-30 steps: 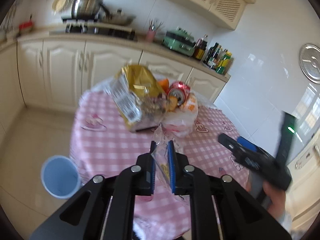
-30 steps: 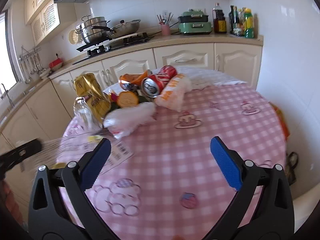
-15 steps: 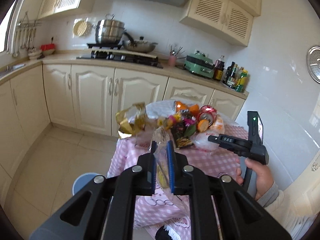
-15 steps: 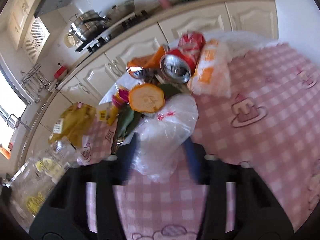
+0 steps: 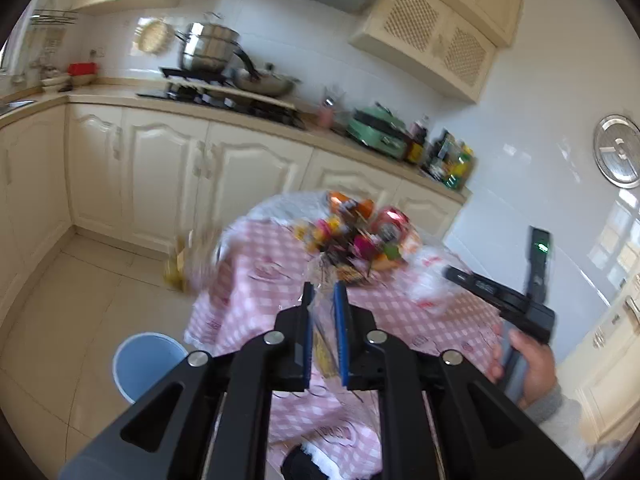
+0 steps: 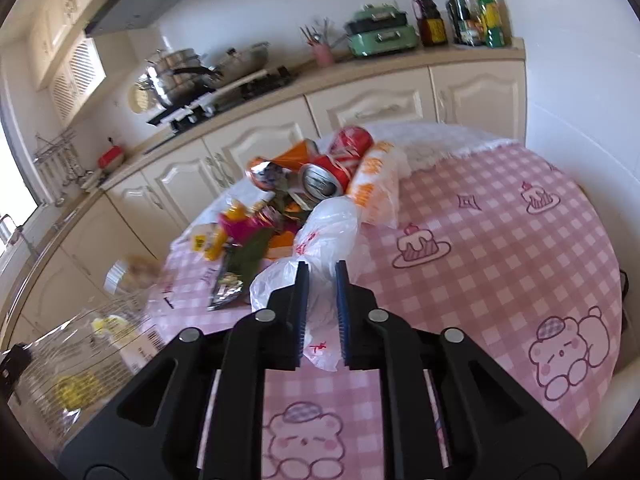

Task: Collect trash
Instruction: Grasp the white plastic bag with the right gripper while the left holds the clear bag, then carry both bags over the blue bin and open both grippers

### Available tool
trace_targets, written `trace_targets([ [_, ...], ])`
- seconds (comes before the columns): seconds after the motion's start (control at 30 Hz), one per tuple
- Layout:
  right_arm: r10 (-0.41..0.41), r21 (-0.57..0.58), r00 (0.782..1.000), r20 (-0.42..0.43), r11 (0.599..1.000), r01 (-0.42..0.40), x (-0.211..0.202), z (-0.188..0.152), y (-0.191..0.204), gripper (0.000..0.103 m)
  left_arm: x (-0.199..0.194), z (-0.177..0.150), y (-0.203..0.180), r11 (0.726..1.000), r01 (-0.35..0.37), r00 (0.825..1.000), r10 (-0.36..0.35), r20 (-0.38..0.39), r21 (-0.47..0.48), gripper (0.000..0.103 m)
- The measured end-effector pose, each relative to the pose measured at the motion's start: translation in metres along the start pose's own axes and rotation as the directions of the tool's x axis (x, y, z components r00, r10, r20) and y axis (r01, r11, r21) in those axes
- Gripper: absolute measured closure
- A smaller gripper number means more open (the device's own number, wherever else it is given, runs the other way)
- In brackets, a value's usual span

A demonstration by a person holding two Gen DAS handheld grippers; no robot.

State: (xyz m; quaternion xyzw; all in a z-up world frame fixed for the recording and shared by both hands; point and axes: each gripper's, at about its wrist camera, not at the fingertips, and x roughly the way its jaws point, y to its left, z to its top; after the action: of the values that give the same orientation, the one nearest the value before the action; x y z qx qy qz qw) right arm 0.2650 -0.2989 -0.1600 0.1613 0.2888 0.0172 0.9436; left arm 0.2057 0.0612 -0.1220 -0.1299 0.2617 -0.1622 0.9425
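My left gripper (image 5: 322, 300) is shut on a clear plastic wrapper (image 5: 322, 336) with yellow print, held above the near edge of the pink checked table (image 5: 256, 280). The same wrapper shows at the lower left of the right wrist view (image 6: 76, 364). My right gripper (image 6: 322, 280) is shut on a white plastic bag (image 6: 320, 236) that lies on the table (image 6: 500, 248). Behind it is a trash pile: a red can (image 6: 324, 178), an orange can (image 6: 288, 158), an orange-and-white bag (image 6: 376, 184) and coloured wrappers (image 6: 244, 240). A gold bag (image 5: 188, 260), blurred, is off the table's left edge.
A blue bin (image 5: 146, 360) stands on the tiled floor left of the table. Cream cabinets (image 5: 160, 172) and a counter with a stove, pots (image 5: 208, 50) and bottles (image 6: 476, 16) run behind. The right gripper's body (image 5: 516, 300) shows at the right of the left wrist view.
My right gripper went from wide open to shut on the white bag. My left gripper drew back from the table with the wrapper. The gold bag has left the pile and is off the table's left edge.
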Motion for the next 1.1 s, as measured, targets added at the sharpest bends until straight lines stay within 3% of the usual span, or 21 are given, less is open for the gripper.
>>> trace_targets([
  [0.17,0.066,-0.113,0.994,0.091,0.992,-0.055,-0.034,-0.003,0.044,0.093,-0.032,0.008,0.037,0.990,-0.122,0.988,0.128,0.087,-0.075,0.094],
  [0.27,0.127,-0.199,0.987,0.100,0.974,-0.106,-0.042,-0.012,0.084,0.093,-0.045,0.009,0.055,0.983,-0.145,0.983,0.156,0.095,-0.112,0.094],
  [0.33,0.125,-0.222,0.988,0.085,0.970,-0.104,-0.034,-0.016,0.099,0.093,-0.051,0.007,0.064,0.981,-0.142,0.984,0.155,0.088,-0.132,0.094],
  [0.6,0.043,-0.164,0.998,0.043,0.986,-0.036,-0.008,-0.012,0.074,0.094,-0.054,0.003,0.073,0.979,-0.151,0.983,0.163,0.087,-0.137,0.094],
  [0.77,0.045,-0.144,0.999,0.011,0.989,-0.043,-0.002,-0.019,0.068,0.094,-0.049,0.003,0.072,0.978,-0.159,0.981,0.172,0.087,-0.138,0.094],
  [0.87,0.107,-0.130,0.994,0.004,0.986,-0.105,-0.004,-0.017,0.072,0.094,-0.051,0.005,0.073,0.973,-0.194,0.973,0.207,0.103,-0.124,0.094],
  [1.1,0.234,-0.224,0.972,-0.005,0.947,-0.229,-0.001,-0.018,0.137,0.094,-0.053,0.011,0.096,0.945,-0.289,0.946,0.307,0.104,-0.156,0.094],
])
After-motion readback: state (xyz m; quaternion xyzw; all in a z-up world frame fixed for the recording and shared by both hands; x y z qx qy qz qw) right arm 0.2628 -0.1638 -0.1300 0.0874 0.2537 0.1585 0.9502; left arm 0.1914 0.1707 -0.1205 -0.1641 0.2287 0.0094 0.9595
